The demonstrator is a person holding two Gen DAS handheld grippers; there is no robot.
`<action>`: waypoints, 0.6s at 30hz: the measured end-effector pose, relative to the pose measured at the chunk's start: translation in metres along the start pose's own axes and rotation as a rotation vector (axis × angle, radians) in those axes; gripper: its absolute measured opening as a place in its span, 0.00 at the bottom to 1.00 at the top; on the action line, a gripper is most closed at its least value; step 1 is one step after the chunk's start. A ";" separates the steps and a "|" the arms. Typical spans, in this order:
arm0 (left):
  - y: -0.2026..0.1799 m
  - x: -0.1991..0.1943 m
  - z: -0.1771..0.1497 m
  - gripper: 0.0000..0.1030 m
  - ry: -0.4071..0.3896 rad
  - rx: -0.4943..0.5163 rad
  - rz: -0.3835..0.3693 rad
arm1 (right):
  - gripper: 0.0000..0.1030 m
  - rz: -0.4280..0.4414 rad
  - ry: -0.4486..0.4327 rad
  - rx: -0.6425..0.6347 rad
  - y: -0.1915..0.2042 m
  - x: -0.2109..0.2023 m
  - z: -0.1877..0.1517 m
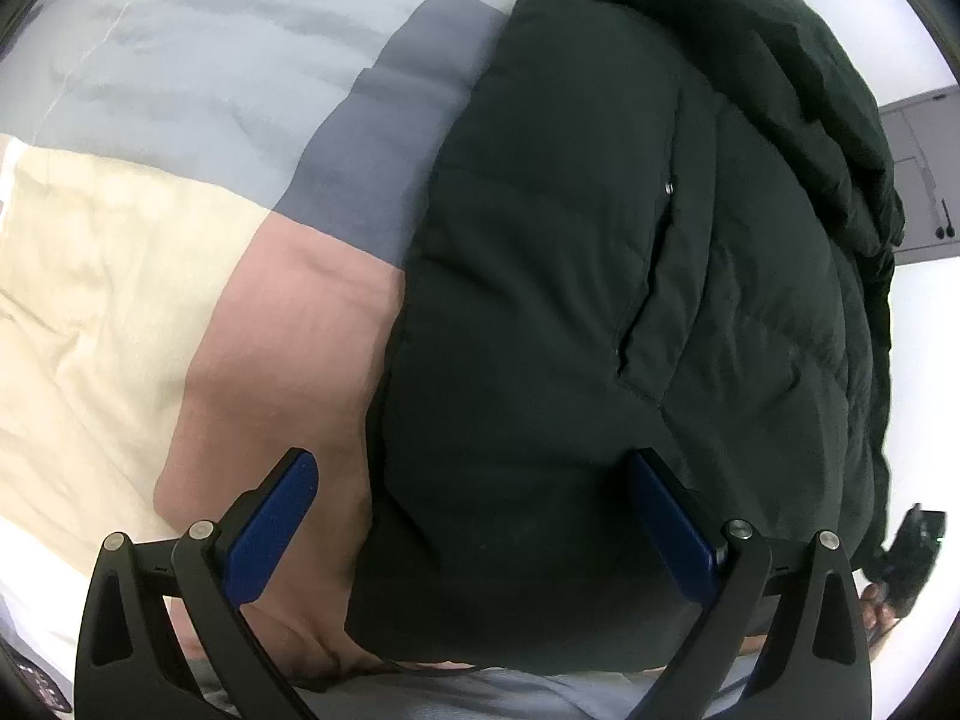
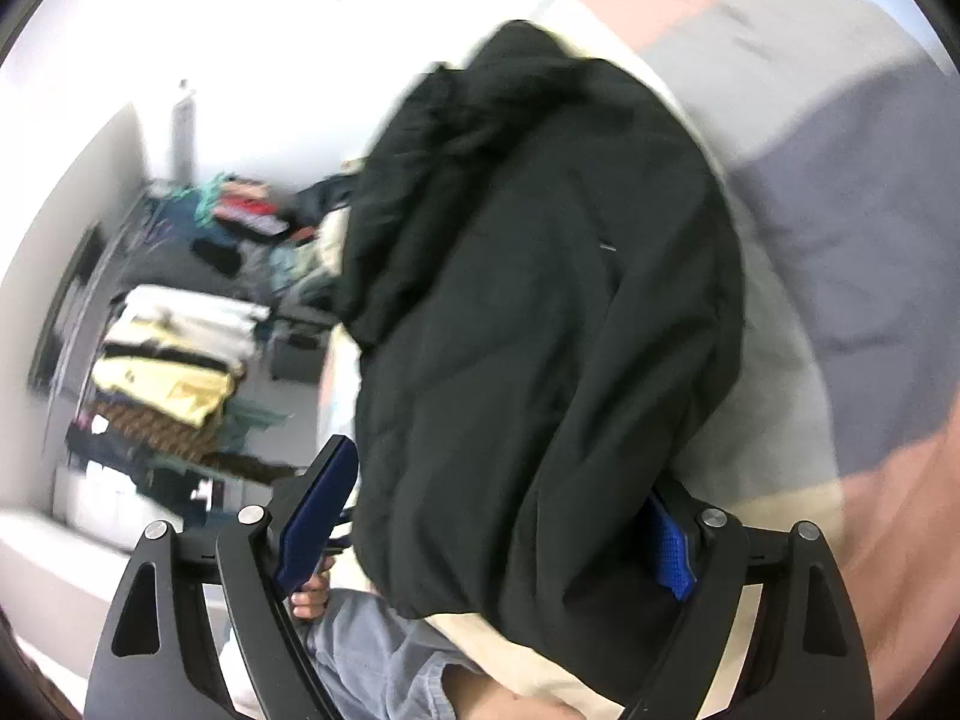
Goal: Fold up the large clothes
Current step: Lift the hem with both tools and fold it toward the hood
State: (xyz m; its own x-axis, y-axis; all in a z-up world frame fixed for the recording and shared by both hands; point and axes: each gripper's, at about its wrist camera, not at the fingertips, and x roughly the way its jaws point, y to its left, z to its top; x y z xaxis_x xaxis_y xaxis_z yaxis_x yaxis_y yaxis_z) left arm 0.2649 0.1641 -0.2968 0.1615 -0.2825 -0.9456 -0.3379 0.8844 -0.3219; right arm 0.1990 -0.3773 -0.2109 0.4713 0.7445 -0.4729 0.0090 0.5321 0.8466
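Black quilted jacket (image 1: 630,276) heaped on a bed, bulky and partly doubled over, one fold of it piled along the far right side in the left wrist view. Small metal snap (image 1: 669,186) and a slanted pocket slit visible on the upper panel. Spread beneath: a colour-block quilt (image 1: 198,312) in cream, dusty pink, slate blue and pale grey panels, rumpled to the left of the jacket.

Left claw (image 1: 474,516) pointed steeply down over the jacket's near edge, blue pads spread wide; left pad above the pink panel, right pad over black fabric, neither pressing on anything.

Right claw (image 2: 510,528) gaping wide as well, a thick lobe of the jacket (image 2: 540,300) bulging between the pads. Left pad clear of the cloth; right pad half hidden behind the fold, contact there impossible to judge. No grip evident.

Below the right claw, a leg in light blue jeans (image 2: 372,648) and fingertips of a hand (image 2: 309,597) behind the left pad.

Blurred in the background left of the right wrist view: stacks of folded clothes (image 2: 174,360) in white, yellow and brown, more garments strewn on a dark surface beyond, pale wall behind.
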 end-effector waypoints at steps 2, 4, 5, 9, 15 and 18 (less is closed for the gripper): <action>-0.004 0.001 0.000 0.99 0.003 0.004 0.006 | 0.83 -0.029 0.001 -0.026 0.005 0.004 -0.002; -0.004 0.002 0.001 0.99 0.003 0.003 0.009 | 0.83 -0.087 0.006 -0.013 -0.001 0.007 -0.004; -0.005 0.003 0.001 0.99 0.004 0.002 0.011 | 0.83 -0.116 0.007 0.008 -0.007 0.008 -0.004; -0.007 0.007 0.003 0.99 0.013 -0.006 0.016 | 0.83 -0.255 0.026 0.117 -0.037 0.009 -0.006; -0.001 0.020 0.012 0.99 0.051 -0.058 -0.029 | 0.84 -0.402 0.066 0.231 -0.071 0.007 -0.010; 0.000 0.025 0.016 0.99 0.072 -0.078 -0.046 | 0.86 -0.334 0.100 0.237 -0.069 0.012 -0.011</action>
State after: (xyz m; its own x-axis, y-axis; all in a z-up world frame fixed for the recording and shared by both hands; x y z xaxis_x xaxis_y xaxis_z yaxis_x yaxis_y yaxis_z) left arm 0.2835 0.1623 -0.3200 0.1128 -0.3509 -0.9296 -0.4032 0.8389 -0.3656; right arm 0.1945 -0.4005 -0.2778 0.3201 0.5883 -0.7426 0.3549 0.6522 0.6698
